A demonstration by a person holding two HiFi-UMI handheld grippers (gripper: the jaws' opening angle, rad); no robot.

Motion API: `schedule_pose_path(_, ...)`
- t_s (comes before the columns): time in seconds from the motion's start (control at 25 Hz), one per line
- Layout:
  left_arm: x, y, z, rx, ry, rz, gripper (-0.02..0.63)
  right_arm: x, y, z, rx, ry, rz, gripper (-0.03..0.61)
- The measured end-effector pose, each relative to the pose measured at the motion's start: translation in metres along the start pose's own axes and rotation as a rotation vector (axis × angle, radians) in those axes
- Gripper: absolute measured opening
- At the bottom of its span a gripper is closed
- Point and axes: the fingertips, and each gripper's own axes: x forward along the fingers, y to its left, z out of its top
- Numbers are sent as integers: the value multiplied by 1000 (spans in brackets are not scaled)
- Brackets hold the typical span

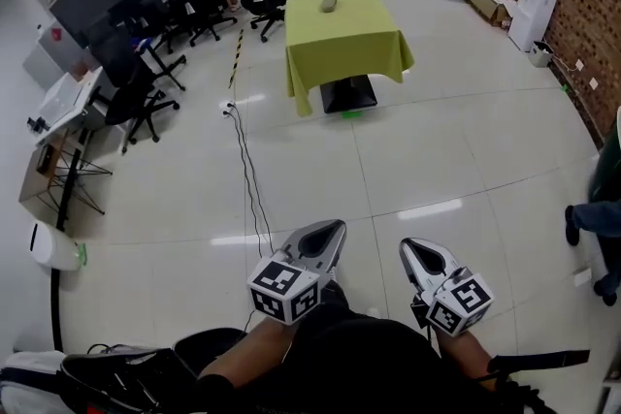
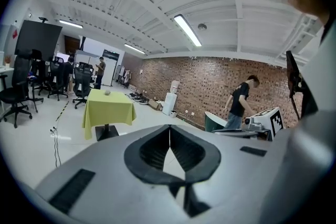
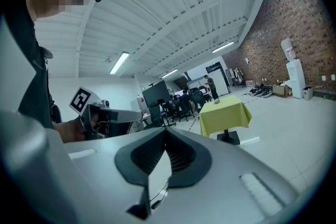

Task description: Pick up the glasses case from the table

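A small grey glasses case (image 1: 329, 3) lies on a table with a yellow-green cloth (image 1: 342, 39), far ahead across the floor. It shows as a small lump (image 2: 107, 92) on the cloth (image 2: 107, 107) in the left gripper view and as a speck (image 3: 217, 100) on the cloth (image 3: 226, 115) in the right gripper view. My left gripper (image 1: 333, 229) is held low near my body, shut and empty. My right gripper (image 1: 414, 248) is beside it, jaw tips together, holding nothing. Both point toward the distant table.
Office chairs (image 1: 146, 102) and desks with monitors stand at the left. A cable (image 1: 247, 170) runs over the white floor toward me. A brick wall with a water dispenser (image 1: 534, 10) lines the right. A person's legs (image 1: 592, 223) show at the right edge. A bag (image 1: 87, 378) lies by my feet.
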Motion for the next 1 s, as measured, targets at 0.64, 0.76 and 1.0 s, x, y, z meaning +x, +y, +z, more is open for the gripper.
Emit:
schedule_pose_path(0.64,46,111,61,18,-89,5,9,123,-30,39,-56,30,8,2)
schedule_pose_path(0.76,48,135,71,11,-88,-3,9,149,-29,49,-76,40,4,2)
schedule_pose_path(1.0,54,198,81,-4,-96,18,9,196,-34,47,-87,84,-16,2)
